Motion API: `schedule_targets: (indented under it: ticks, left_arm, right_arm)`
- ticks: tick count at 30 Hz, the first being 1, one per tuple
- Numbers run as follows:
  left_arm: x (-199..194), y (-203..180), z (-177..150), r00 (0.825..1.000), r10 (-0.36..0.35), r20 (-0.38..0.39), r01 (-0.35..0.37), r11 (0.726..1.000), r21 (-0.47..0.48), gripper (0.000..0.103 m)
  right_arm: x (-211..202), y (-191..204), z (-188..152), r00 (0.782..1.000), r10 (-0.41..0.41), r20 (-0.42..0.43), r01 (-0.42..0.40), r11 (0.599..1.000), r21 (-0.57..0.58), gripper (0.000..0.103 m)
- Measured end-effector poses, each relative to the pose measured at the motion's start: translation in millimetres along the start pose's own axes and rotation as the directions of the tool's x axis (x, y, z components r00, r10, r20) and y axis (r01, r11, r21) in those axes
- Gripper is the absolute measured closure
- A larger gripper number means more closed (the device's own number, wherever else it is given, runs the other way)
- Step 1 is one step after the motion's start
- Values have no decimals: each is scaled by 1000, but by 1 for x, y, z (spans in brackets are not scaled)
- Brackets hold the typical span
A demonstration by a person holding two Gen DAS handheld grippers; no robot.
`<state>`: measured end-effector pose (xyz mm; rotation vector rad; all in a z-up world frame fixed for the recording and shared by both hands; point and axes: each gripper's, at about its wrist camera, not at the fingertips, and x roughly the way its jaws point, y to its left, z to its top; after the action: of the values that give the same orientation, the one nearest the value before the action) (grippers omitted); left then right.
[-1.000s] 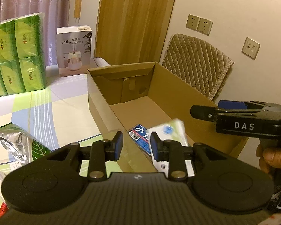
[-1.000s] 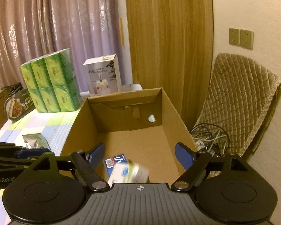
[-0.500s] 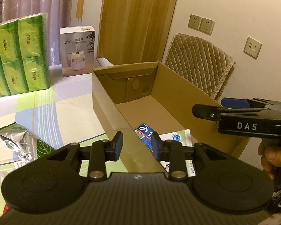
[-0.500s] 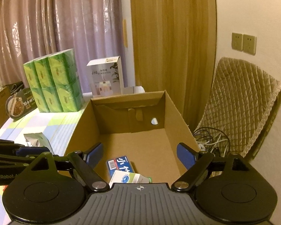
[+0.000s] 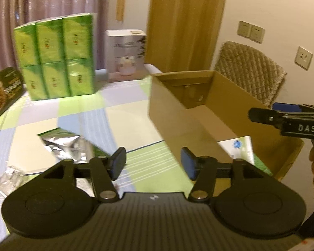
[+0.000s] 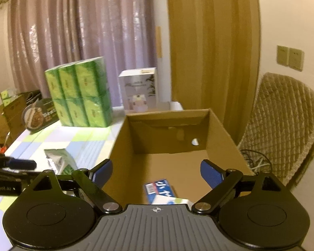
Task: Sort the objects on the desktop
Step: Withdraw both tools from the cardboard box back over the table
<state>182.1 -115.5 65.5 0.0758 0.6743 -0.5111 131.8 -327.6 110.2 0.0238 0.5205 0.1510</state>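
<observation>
An open cardboard box [image 5: 236, 96] [image 6: 123, 146] stands at the table's right side. Inside lie a blue-and-white packet [image 6: 160, 189] and a white packet with a blue logo [image 5: 238, 148] [image 6: 169, 200]. A silver and green foil pouch [image 5: 67, 144] [image 6: 60, 161] lies on the checked tablecloth left of the box. My left gripper [image 5: 152, 164] is open and empty, over the tablecloth at the box's near left corner. My right gripper [image 6: 156, 172] is open and empty above the box; it shows at the right in the left wrist view [image 5: 286, 119].
A green tissue multipack [image 5: 56, 56] [image 6: 79, 96] and a white humidifier box [image 5: 125, 54] [image 6: 139, 90] stand at the table's back. A dark food package [image 5: 4, 92] lies far left. Crinkled clear plastic [image 5: 6, 177] lies near left. A quilted chair [image 6: 282, 121] stands right of the box.
The white packet fell from my right gripper and settled in the box. My left gripper opened wider and swung left toward the foil pouch. The right gripper stayed open over the box.
</observation>
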Motion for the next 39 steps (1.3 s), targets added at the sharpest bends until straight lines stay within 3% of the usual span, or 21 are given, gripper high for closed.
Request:
schedule_targets:
  ticks: [11, 22, 29, 35, 39]
  left_arm:
    - [-31, 74, -17, 991, 132, -18, -133, 988, -82, 20]
    - [-49, 137, -59, 961, 257, -102, -268, 958, -103, 15]
    - [-47, 152, -78, 961, 235, -149, -245, 968, -56, 15]
    - [-33, 141, -93, 967, 158, -198, -147, 987, 67, 15]
    - [-21, 131, -101, 969, 137, -208, -103, 981, 166, 16]
  right_arm:
    - [1, 58, -2, 988, 149, 41, -144, 985, -98, 11]
    - [22, 134, -18, 959, 281, -30, -280, 930, -237, 11]
    - [34, 164, -37, 941, 322, -103, -337, 885, -321, 11]
    - [47, 179, -57, 927, 325, -187, -373, 851, -369, 12]
    - [59, 186, -69, 910, 329, -253, -406, 831, -381, 19]
